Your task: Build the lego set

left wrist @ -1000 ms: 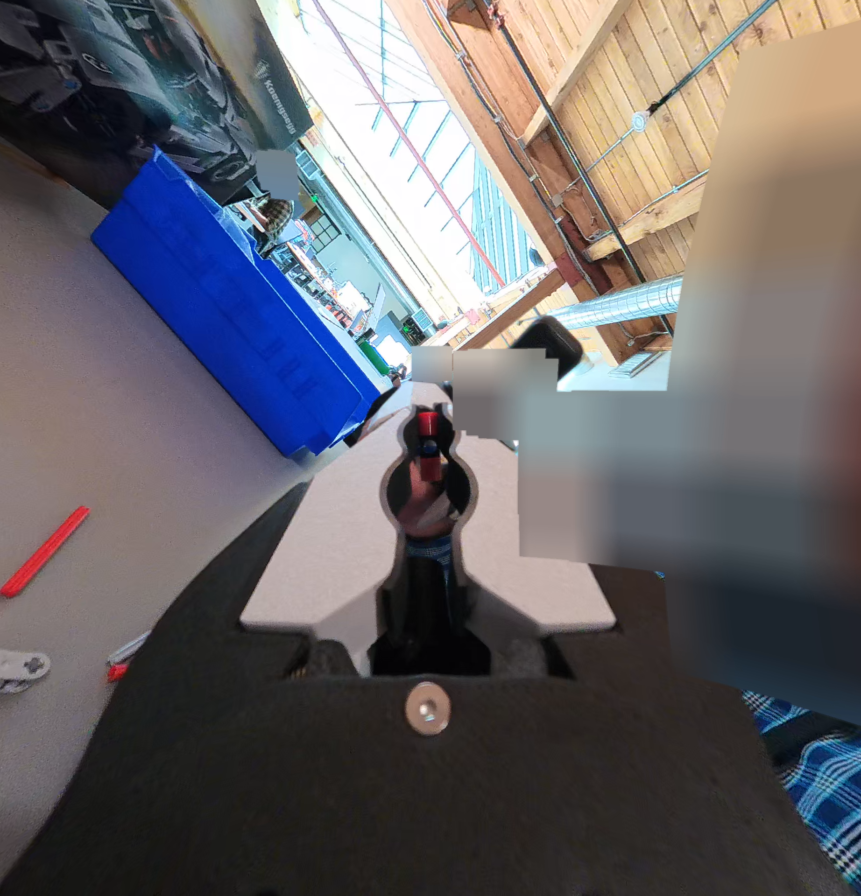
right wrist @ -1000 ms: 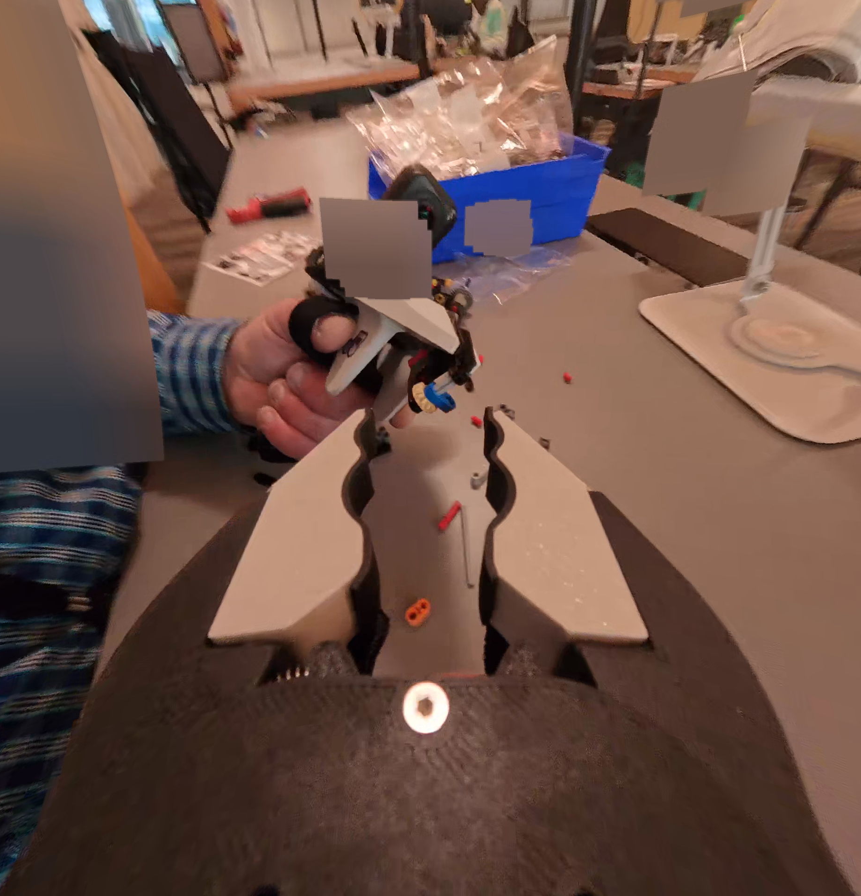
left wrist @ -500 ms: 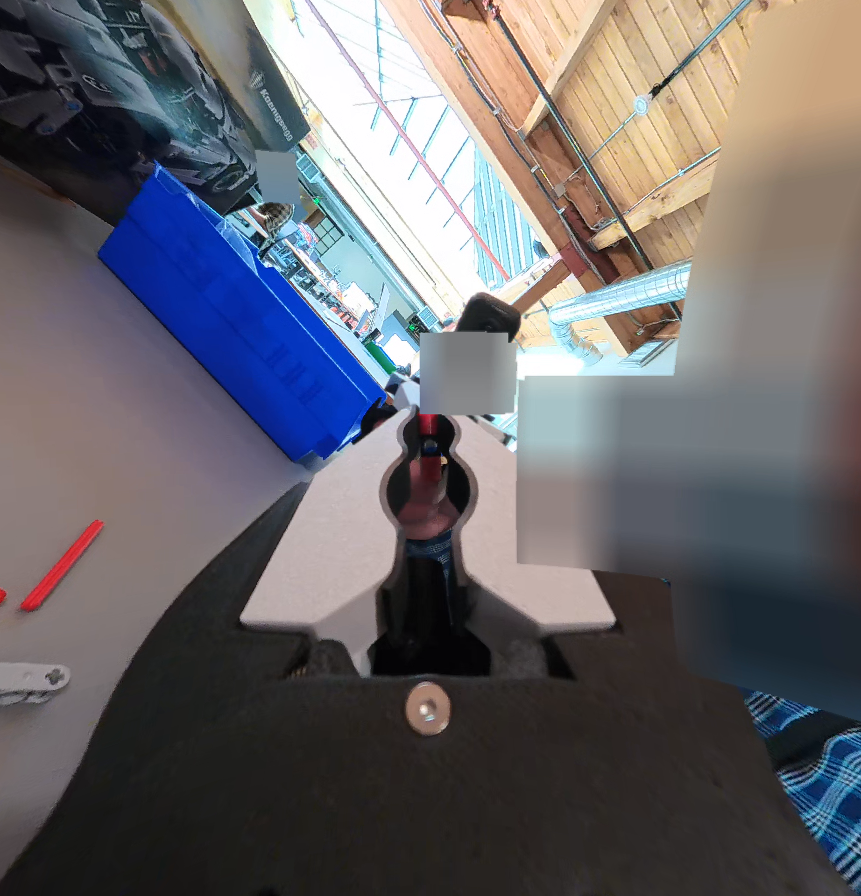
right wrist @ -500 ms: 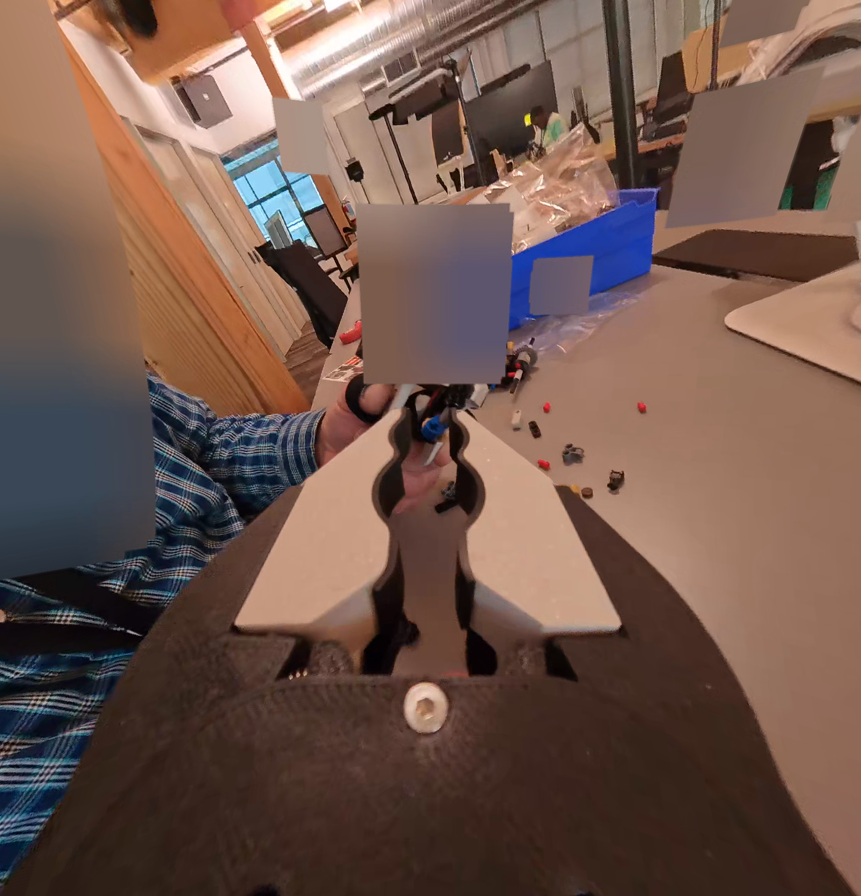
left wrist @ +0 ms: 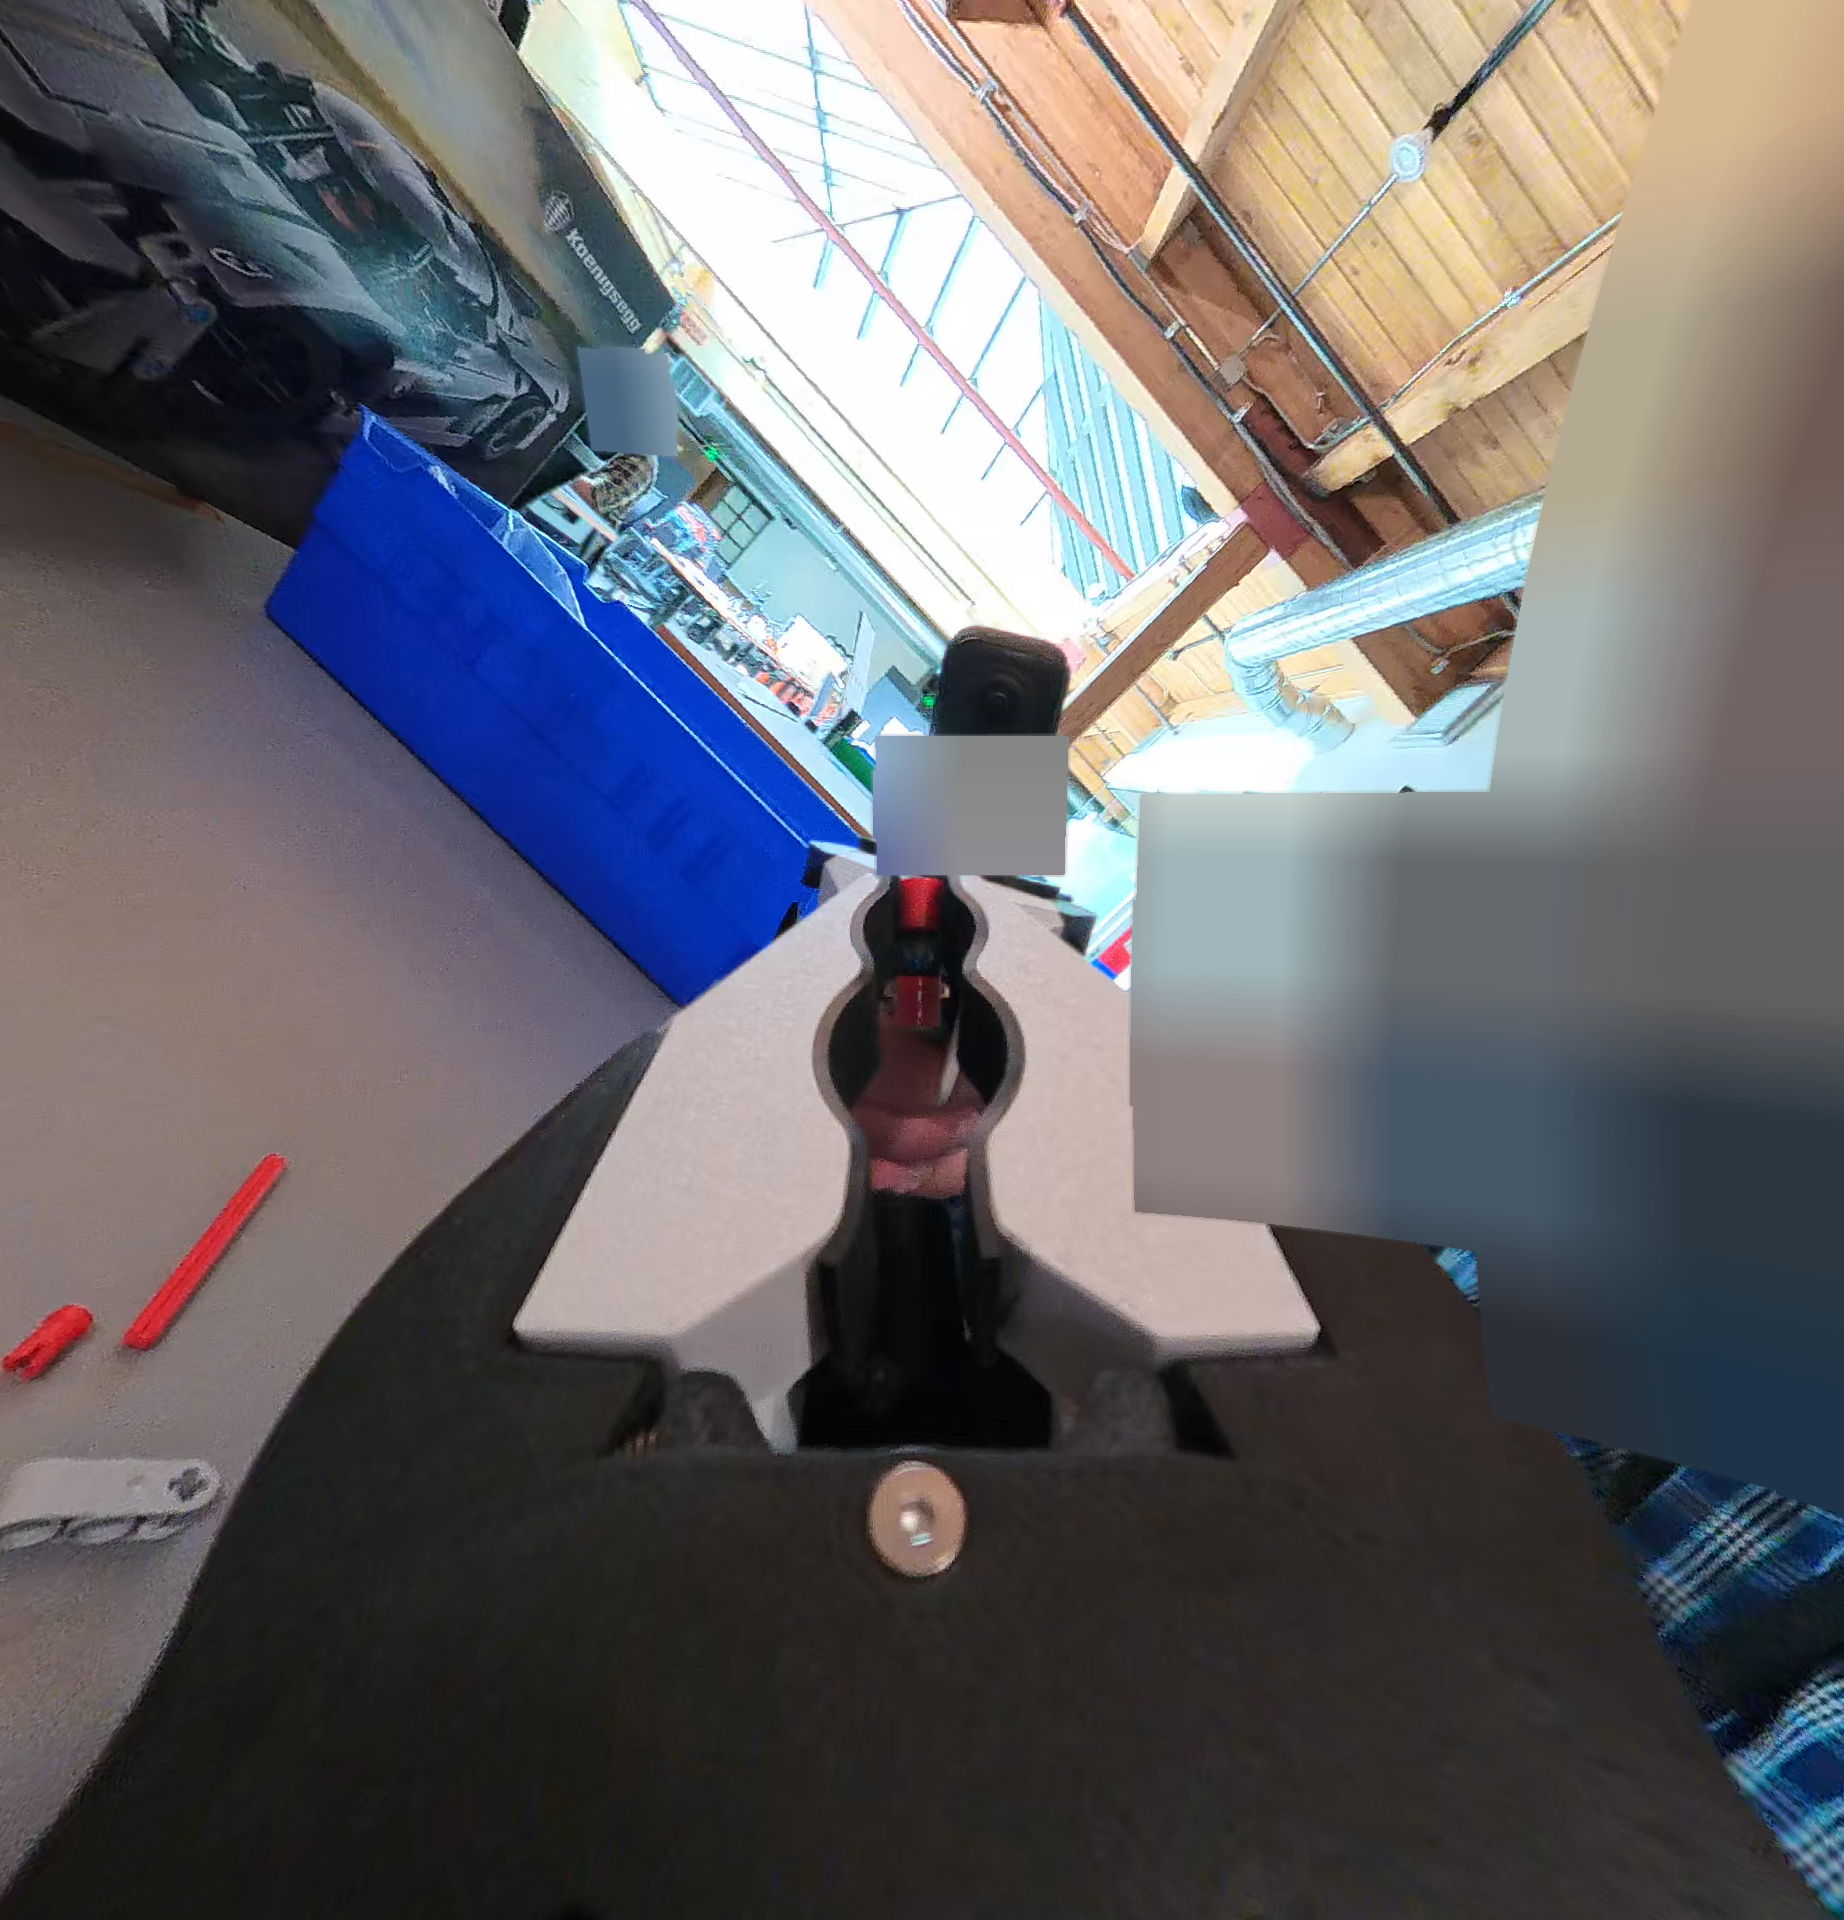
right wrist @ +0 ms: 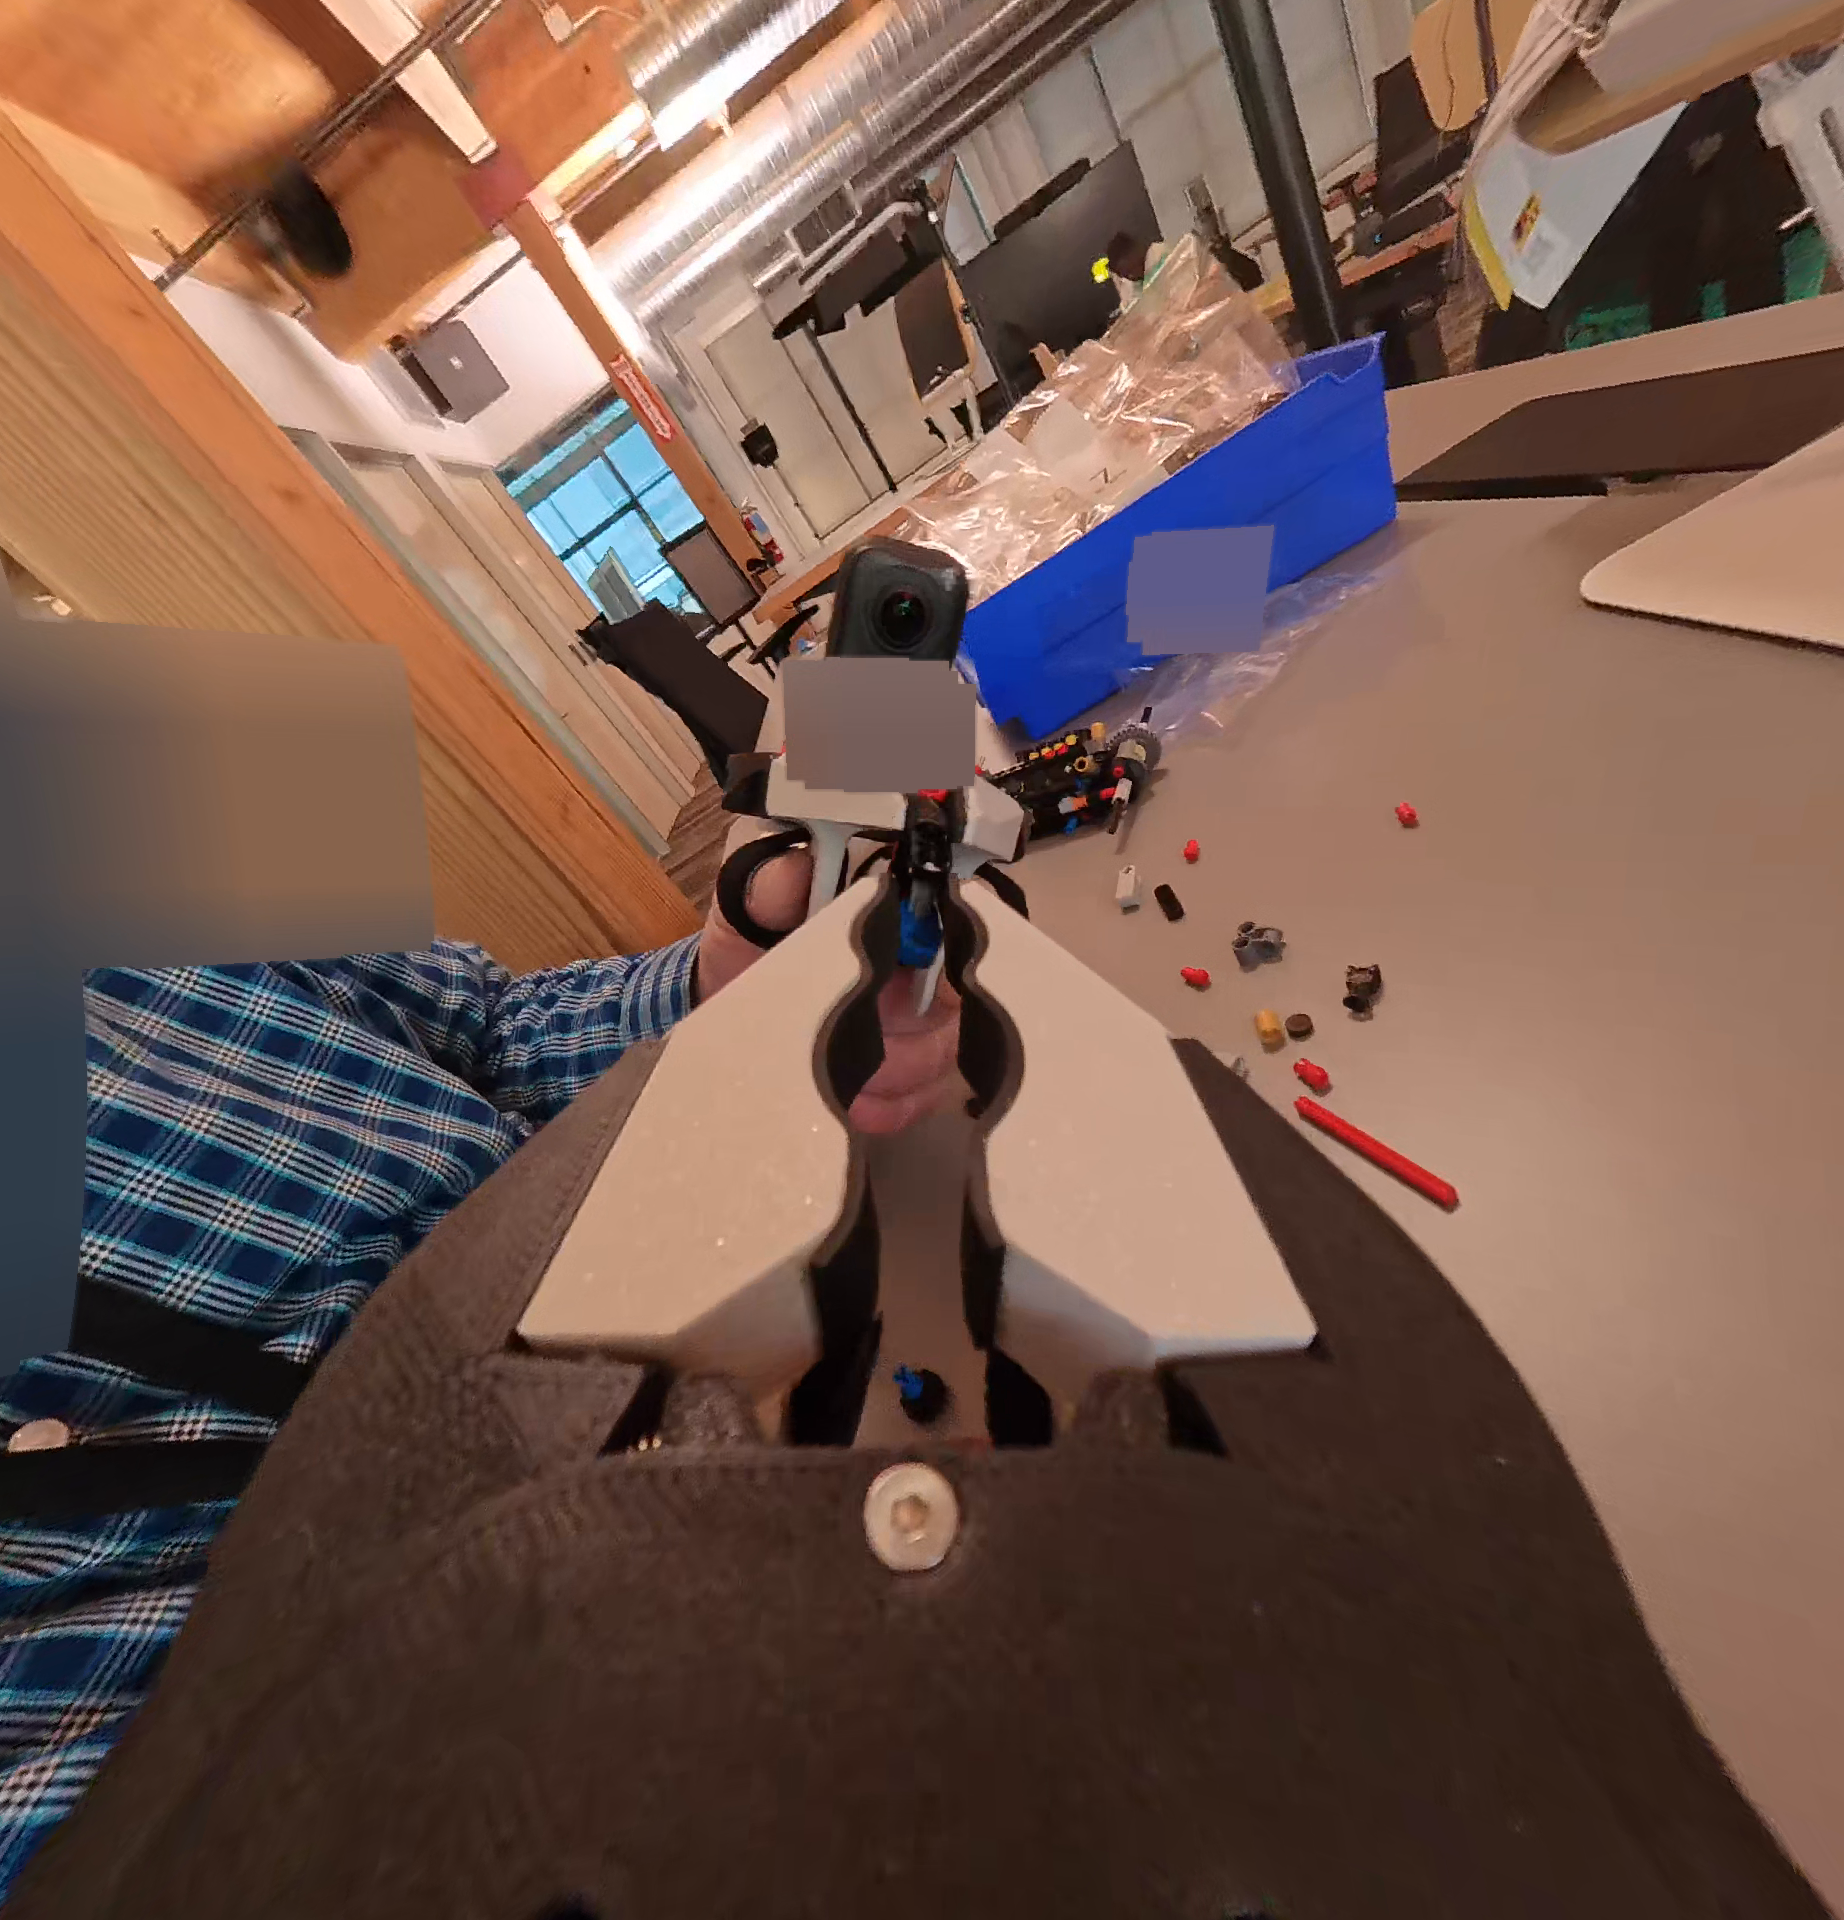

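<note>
Above the table [right wrist: 1520, 1039], both grippers' jaws clamp one small lego assembly [right wrist: 920, 914] nose-to-nose.

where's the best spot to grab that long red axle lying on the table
Grip the long red axle around its middle, coming from straight above with the fingers across its length. It lies flat and thin on the table, with bare table on both long sides, so a mid-length pinch should keep it balanced.

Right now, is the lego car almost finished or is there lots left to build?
Lots left. One built chunk already sits by the blue bin. Both claws, left claw and right claw, are closed on one small red, black and blue lego piece held up between them. Many loose bits and a red rod wait on the table.
</note>
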Demonstrator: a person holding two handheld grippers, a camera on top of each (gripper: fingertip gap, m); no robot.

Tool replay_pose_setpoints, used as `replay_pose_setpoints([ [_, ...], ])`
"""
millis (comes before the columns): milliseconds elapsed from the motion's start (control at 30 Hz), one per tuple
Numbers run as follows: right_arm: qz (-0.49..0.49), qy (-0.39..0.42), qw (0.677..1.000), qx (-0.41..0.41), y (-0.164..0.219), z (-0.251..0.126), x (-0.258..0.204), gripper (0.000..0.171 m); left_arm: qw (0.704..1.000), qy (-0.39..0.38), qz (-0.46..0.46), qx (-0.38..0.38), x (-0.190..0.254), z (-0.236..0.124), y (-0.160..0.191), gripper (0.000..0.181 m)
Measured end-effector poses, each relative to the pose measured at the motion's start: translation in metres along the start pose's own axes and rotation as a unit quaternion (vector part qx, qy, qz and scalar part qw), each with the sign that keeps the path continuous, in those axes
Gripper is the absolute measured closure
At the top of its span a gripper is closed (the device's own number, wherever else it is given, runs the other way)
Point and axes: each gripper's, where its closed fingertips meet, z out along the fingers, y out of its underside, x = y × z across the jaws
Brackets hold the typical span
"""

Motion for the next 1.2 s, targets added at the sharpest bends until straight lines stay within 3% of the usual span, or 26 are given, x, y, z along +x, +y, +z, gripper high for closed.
replay_pose_setpoints([
  [167, -0.011, 0.006, 1.0, -0.005, 0.001, -0.001, -0.001, 0.171, 0.999, 0.005, 0.027, -0.035, 0.003, 0.003, 0.01, 0.169],
  [333, -0.016, 0.012, 1.0, -0.006, 0.0, 0.0, -0.002, 0.171, 0.996, -0.013, 0.072, -0.045, 0.003, 0.004, 0.008, 0.175],
  [667, -0.028, 0.035, 0.998, 0.049, -0.011, 0.002, -0.006, 0.171, 0.998, -0.013, 0.05, 0.035, 0.007, 0.002, -0.006, 0.176],
  [1200, 0.016, 0.042, 0.992, 0.114, -0.017, -0.001, -0.007, 0.171, 0.998, -0.01, 0.049, 0.041, 0.009, 0.003, -0.006, 0.175],
])
